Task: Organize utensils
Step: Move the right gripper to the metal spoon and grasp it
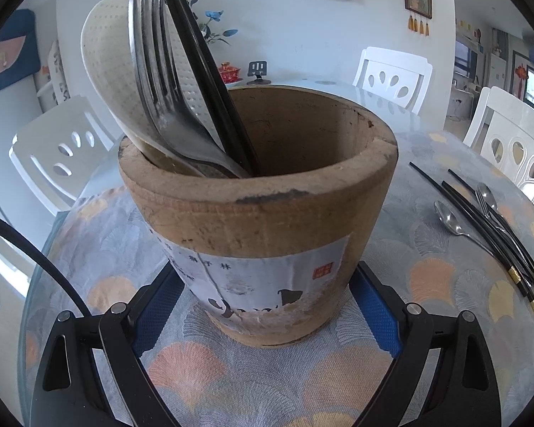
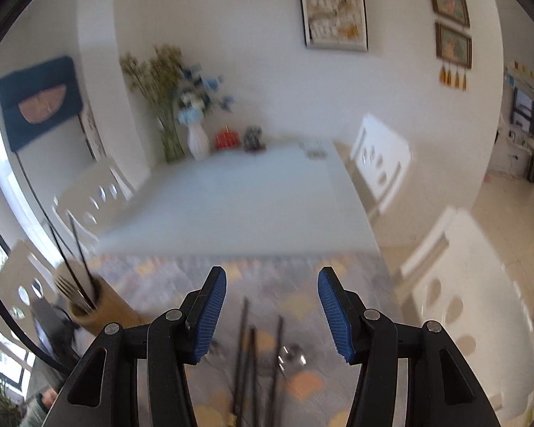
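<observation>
On the patterned cloth of the table, a thick-walled holder of bare brown wood or bamboo stands upright, round and slightly tapered, its rim chipped and darkened in places, with a worn paper label across its near face. Leaning against its left inner wall are a pale dimpled rice paddle, a steel fork and a pair of glossy black chopsticks.

Around the foot of the holder sits the left gripper, angled downward; its ribbed blue pads lie against the holder's two sides, clasping it. To the right of the holder, well apart from it, loose utensils lie flat on the cloth: black chopsticks with gold bands, a steel spoon and a second fork.

From the right wrist view, heavily blurred, the right gripper tilts down over the table with its jaws standing about half apart and nothing between its blue pads. Below and just beyond its fingertips lie the dark loose chopsticks and a shiny spoon bowl. The holder stands far to the left, near the table's edge.
</observation>
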Demonstrator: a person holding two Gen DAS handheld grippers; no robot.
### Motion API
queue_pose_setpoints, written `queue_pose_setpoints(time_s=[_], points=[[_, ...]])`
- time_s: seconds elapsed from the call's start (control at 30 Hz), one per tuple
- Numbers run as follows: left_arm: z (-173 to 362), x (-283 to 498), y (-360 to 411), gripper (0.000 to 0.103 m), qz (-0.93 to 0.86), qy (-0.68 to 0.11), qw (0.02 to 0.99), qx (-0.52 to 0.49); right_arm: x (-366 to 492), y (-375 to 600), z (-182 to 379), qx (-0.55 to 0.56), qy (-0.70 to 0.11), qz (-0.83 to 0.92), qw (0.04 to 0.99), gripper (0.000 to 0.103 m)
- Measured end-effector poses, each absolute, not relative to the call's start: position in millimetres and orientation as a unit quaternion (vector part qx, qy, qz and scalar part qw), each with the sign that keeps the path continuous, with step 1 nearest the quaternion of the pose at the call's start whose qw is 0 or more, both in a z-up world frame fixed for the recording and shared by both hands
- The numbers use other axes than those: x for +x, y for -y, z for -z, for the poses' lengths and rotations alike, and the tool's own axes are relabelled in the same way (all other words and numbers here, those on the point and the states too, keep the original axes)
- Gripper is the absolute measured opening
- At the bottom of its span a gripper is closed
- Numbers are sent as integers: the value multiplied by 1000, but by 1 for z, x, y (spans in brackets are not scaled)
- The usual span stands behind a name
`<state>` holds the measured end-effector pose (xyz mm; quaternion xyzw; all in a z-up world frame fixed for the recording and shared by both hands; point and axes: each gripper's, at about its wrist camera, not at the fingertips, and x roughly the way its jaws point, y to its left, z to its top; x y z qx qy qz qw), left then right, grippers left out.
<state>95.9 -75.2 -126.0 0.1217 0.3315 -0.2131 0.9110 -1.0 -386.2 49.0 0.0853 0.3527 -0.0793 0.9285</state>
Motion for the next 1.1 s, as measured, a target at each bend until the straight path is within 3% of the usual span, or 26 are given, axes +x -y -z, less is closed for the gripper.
queue_pose_setpoints(time_s=[0.2,0.5,0.77,1.1], points=[[126,97,77,93,211,-332,911,125,12,402,26,73,-429,63,898,42],[126,98,78,93,211,-333,911,127,26,422,110,106,-509,60,852,40],[126,98,79,94,210,-334,910,125,33,428,140,159,-544,27,823,40],[127,98,79,94,211,-334,910,125,42,416,143,114,-548,30,828,41]])
